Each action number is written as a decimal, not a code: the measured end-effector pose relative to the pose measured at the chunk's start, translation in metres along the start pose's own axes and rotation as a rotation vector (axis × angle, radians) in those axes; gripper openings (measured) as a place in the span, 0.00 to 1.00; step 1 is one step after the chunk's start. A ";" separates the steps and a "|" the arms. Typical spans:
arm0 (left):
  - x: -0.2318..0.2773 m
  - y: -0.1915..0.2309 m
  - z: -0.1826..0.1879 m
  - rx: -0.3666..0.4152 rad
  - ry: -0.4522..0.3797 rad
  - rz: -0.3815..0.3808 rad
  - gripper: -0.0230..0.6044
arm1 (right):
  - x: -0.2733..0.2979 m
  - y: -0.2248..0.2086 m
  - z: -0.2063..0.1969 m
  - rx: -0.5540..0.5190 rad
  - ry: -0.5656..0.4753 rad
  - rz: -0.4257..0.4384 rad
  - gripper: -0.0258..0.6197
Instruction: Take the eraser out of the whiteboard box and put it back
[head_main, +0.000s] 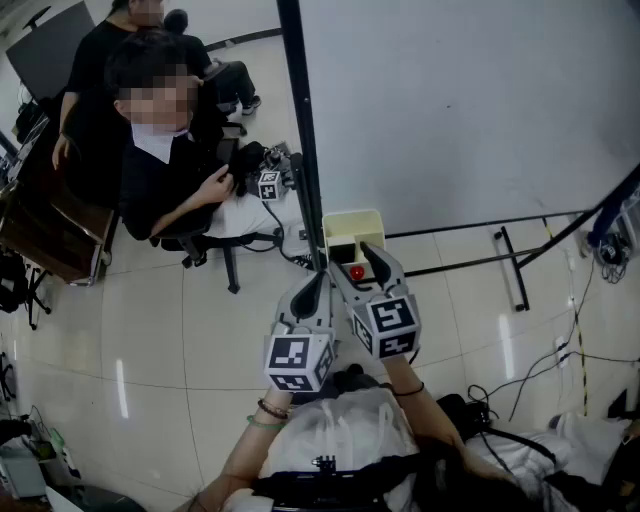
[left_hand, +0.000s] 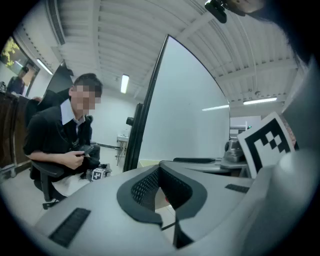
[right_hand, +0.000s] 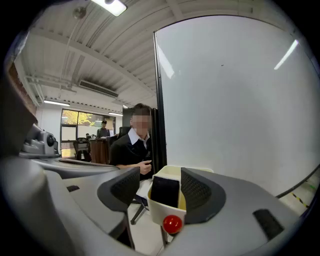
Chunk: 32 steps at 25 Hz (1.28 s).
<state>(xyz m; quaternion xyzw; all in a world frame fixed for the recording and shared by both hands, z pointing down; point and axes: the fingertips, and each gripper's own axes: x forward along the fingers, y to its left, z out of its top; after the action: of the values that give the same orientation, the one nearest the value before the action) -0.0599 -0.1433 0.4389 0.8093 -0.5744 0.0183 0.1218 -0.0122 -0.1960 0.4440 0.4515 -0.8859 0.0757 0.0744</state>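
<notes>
With the 2 jaws of the right gripper (head_main: 355, 268) held apart astride the whiteboard box (right_hand: 159, 214), in which the black eraser (right_hand: 165, 191) stands upright, they are best slid past the rim and closed squarely on the eraser alone, the left gripper (left_hand: 162, 194), its jaws together on nothing, being held clear.

Grey left tongs (head_main: 321, 279) and right tongs (head_main: 357, 262) bear black-and-white marker cubes (head_main: 297, 362).

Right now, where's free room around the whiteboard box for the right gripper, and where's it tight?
Free: gap left of the box, inside the right gripper; bare whiteboard to its right. Tight: eraser in the box mouth, red knob in front.
</notes>
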 end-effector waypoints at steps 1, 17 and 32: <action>0.000 0.001 0.000 0.002 0.002 0.000 0.04 | 0.005 -0.003 -0.002 -0.001 0.008 -0.016 0.48; 0.001 0.015 -0.003 -0.011 0.017 -0.028 0.04 | 0.042 -0.008 -0.019 -0.031 0.045 -0.089 0.42; 0.005 0.019 0.012 0.017 -0.030 -0.008 0.04 | 0.003 -0.020 0.042 -0.039 -0.089 -0.059 0.42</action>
<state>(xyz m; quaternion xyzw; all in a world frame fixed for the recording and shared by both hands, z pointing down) -0.0772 -0.1560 0.4316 0.8127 -0.5727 0.0104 0.1064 0.0000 -0.2186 0.4045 0.4787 -0.8760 0.0361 0.0458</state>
